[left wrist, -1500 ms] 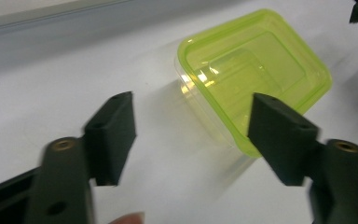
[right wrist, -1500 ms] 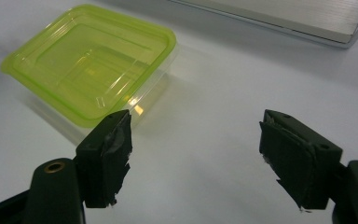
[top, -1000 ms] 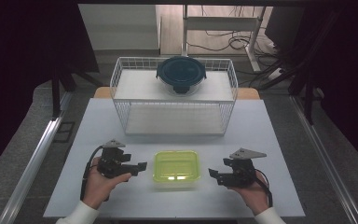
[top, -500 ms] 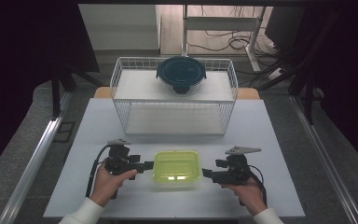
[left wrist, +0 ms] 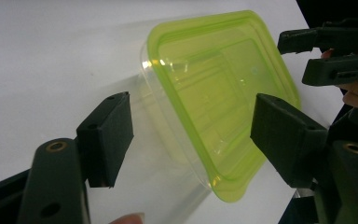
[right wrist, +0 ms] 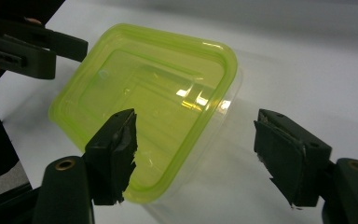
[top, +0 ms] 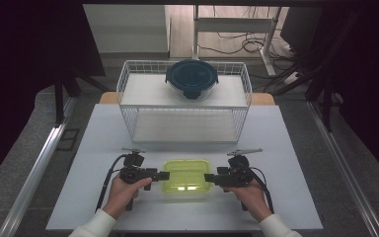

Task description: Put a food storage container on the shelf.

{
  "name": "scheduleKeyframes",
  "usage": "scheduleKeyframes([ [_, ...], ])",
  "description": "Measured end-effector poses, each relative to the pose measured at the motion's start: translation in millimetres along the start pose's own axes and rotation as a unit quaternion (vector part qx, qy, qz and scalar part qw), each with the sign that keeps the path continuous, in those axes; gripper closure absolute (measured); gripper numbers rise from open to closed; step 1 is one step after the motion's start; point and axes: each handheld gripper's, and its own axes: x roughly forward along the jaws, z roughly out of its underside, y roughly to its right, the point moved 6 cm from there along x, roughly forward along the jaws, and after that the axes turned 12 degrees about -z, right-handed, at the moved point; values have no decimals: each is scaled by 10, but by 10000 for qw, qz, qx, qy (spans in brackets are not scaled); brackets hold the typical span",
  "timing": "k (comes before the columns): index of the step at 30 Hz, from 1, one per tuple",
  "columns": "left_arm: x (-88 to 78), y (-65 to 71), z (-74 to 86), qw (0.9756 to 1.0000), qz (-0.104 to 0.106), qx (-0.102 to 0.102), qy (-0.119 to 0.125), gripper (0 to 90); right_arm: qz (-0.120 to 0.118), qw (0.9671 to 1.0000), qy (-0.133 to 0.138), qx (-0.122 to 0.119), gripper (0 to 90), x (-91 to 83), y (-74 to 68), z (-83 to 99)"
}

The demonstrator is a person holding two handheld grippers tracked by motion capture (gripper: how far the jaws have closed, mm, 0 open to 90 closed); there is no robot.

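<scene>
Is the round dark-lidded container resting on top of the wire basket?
Yes, the round container sits on the wire basket, at the back.

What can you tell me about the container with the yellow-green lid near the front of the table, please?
The container is a shallow rectangular tub with rounded corners, of clear plastic, closed by a translucent yellow-green lid with a stepped centre and raised rim. It sits flat on the white table, near the front edge. The left gripper and right gripper flank its short sides, jaws open; contact cannot be told.
</scene>
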Motion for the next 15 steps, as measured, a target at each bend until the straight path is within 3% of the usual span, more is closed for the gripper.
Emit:
scheduleKeyframes([
  [15,119,40,17,9995,207,-142,-210,431,-387,9976,-145,552,502,182,80,-6],
])
